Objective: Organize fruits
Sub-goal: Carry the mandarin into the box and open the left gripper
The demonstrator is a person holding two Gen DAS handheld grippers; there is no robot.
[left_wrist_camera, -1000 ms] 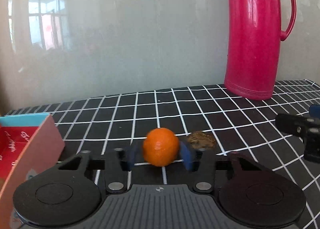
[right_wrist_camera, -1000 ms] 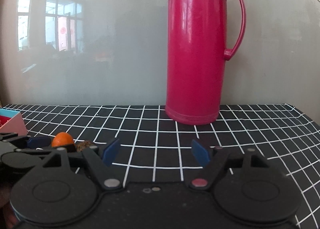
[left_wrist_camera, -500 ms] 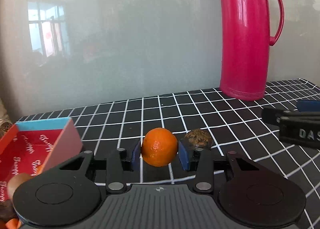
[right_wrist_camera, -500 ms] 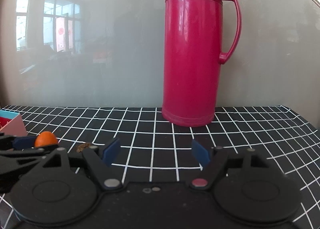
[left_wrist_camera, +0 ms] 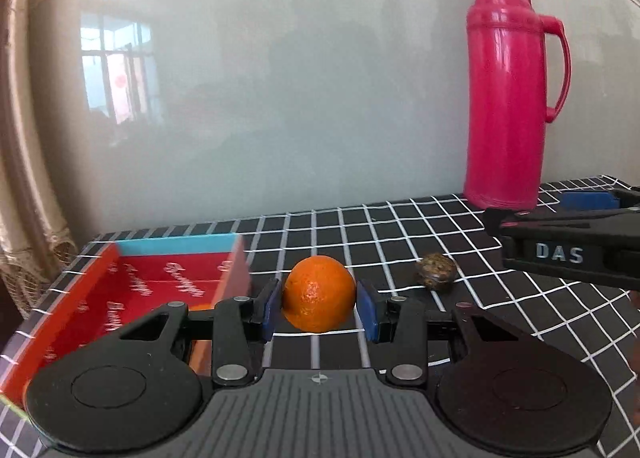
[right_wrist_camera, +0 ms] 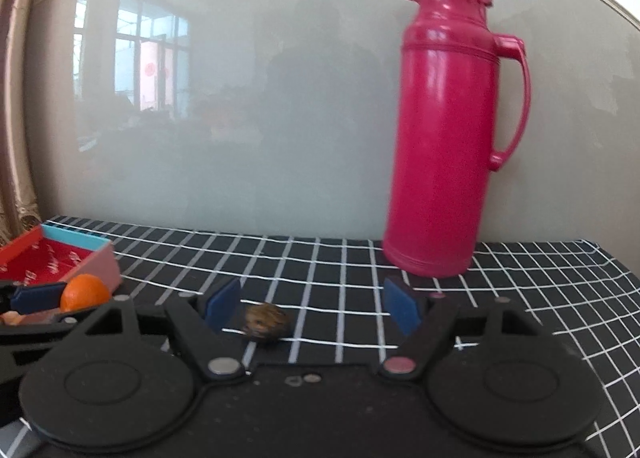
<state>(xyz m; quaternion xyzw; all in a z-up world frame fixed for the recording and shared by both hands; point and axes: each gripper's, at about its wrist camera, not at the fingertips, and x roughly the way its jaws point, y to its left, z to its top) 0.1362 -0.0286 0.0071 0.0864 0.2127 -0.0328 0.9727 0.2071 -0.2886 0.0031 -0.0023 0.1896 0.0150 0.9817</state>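
Note:
My left gripper (left_wrist_camera: 319, 308) is shut on an orange mandarin (left_wrist_camera: 319, 298) and holds it above the table, just right of a red open box (left_wrist_camera: 132, 294). A brown walnut (left_wrist_camera: 435, 276) lies on the black checked cloth to the right of the mandarin. In the right wrist view my right gripper (right_wrist_camera: 312, 308) is open, with the walnut (right_wrist_camera: 266, 322) on the cloth between its blue pads (right_wrist_camera: 222, 304), nearer the left one. The mandarin (right_wrist_camera: 84, 292) and the box (right_wrist_camera: 60, 262) show at the far left there.
A tall pink thermos (right_wrist_camera: 448, 130) stands at the back right against the grey wall. The right gripper's body (left_wrist_camera: 568, 250) reaches in from the right of the left wrist view. Something orange (left_wrist_camera: 202, 308) lies in the box. A curtain (left_wrist_camera: 24, 178) hangs at the left.
My left gripper has lifted the mandarin and carried it left toward the red box. My right gripper has moved left, so the walnut now lies between its fingers.

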